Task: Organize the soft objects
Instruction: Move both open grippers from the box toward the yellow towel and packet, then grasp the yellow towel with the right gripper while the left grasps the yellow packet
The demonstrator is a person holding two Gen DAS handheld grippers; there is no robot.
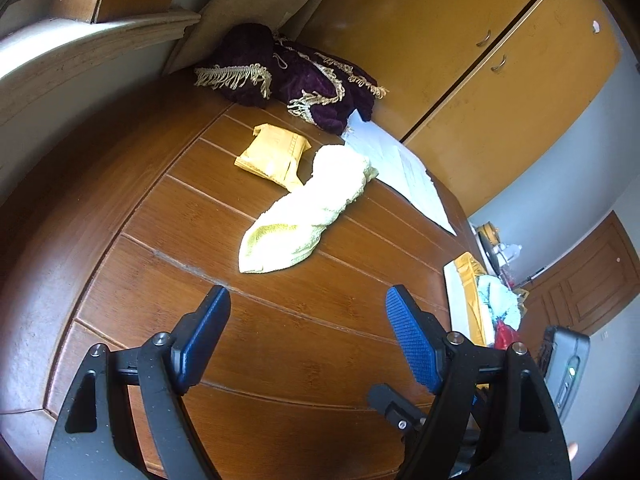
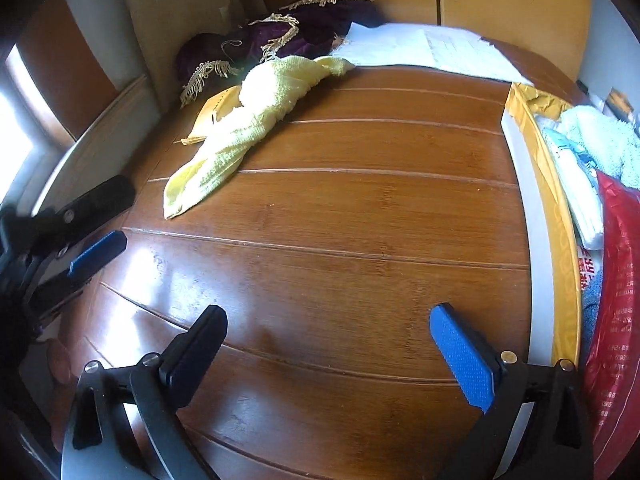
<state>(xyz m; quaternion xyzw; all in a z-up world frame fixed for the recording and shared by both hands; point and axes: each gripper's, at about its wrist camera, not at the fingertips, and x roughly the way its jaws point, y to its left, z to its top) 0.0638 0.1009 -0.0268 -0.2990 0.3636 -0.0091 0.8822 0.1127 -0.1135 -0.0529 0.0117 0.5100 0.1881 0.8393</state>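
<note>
A wooden table with grooved planks fills both wrist views, its far edge against orange cabinet doors. At the back lies a heap of dark purple velvet cloth with pale fringe, its full shape lost in folds. Beside it, a white sheet of paper runs to the table's edge; its print is too faint to read. A pale yellow towel lies crumpled mid-table, well apart from both tools, one end touching the paper and another part overlapping a folded yellow packet, which the right wrist view largely hides behind the towel. At the right edge stands a gold-and-white box, cut off by the frame, holding a light blue-green towel, a red plastic bag and white items hard to identify. The left gripper hovers over bare wood with its jaws spread wide and nothing between them. The right gripper likewise stands wide apart and empty, just beside the box.
</note>
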